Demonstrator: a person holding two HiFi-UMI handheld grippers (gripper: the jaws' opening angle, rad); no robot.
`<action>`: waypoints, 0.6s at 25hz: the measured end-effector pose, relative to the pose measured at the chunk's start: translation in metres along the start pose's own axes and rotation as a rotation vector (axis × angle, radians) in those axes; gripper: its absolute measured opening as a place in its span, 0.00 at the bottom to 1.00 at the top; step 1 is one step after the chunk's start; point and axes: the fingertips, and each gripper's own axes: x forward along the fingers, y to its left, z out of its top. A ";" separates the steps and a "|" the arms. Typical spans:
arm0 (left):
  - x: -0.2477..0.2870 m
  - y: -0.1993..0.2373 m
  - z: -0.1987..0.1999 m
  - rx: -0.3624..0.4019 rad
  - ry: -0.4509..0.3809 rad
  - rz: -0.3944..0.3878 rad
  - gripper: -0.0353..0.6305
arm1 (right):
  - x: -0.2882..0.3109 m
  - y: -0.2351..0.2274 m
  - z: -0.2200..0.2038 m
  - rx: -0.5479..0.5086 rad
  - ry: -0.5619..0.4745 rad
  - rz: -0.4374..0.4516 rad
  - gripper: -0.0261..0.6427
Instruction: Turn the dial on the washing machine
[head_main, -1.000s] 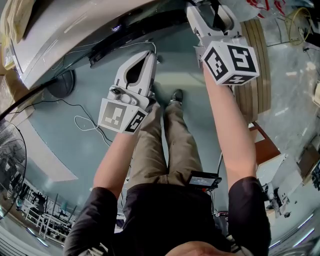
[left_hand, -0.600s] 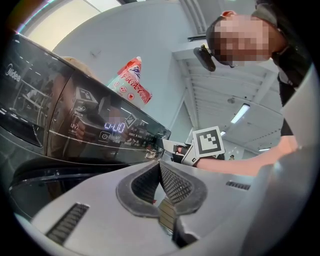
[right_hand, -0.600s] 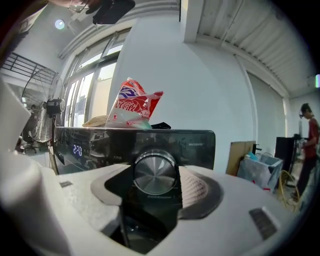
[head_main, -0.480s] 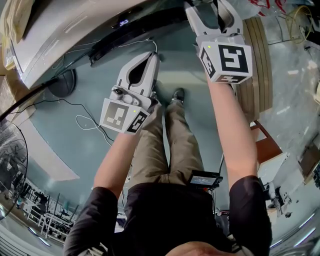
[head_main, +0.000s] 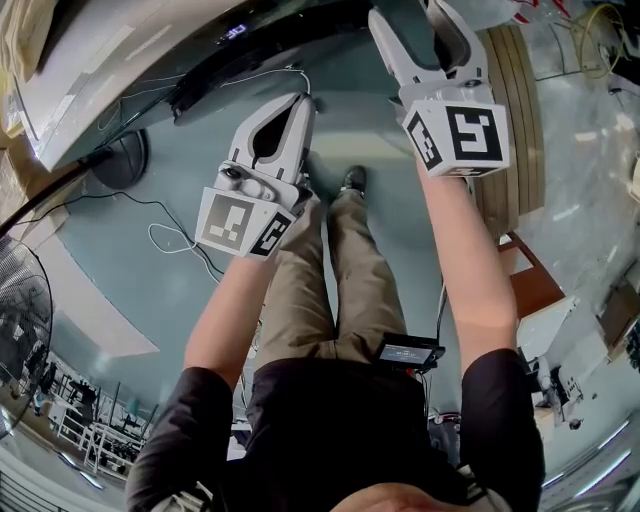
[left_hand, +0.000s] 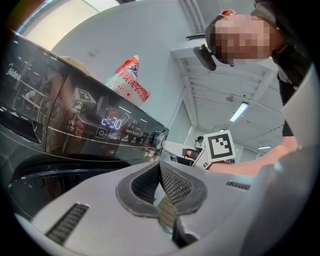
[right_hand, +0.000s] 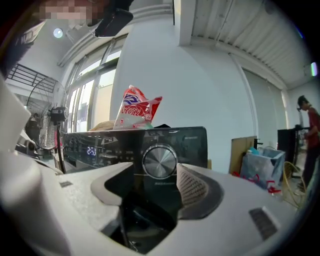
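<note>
Right tongs (right_hand: 156, 174): jaws apart, nothing clamped. The silver dial (right_hand: 160, 162) sits framed between the two jaw tips. The mesh pad (right_hand: 191, 187) on one jaw lies just beside the dial's rim; contact unclear from this angle, probably not touching.

Left tongs (left_hand: 160, 167): jaws closed together, nothing between them. Held lower and to the left of the right tongs in the head view, tips pointing towards the washing machine (head_main: 150, 60).

The dial is mounted at the right end of the machine's glossy black control panel (right_hand: 190, 142). A lit digital display (right_hand: 91, 150) is further left on the same panel. From the left gripper view the dial (left_hand: 159, 139) shows side-on, with the right tongs' marker cube (left_hand: 220, 146) just beyond it.

A red-and-white bag (right_hand: 137, 107) rests on top of the machine, above the panel.

A standing fan (right_hand: 55, 125) is off to the left by the windows. Below is a teal floor (head_main: 120, 260) with a loose white cable (head_main: 170, 240) lying on it.
</note>
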 end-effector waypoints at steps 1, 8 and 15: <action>0.000 -0.001 -0.002 0.008 0.004 0.002 0.05 | -0.007 0.003 -0.001 0.006 -0.004 0.006 0.45; -0.006 -0.011 -0.014 0.037 0.016 0.036 0.05 | -0.059 0.029 -0.016 0.027 -0.002 0.022 0.43; -0.016 -0.034 -0.032 0.090 0.051 0.023 0.05 | -0.113 0.053 -0.060 0.092 0.071 0.067 0.12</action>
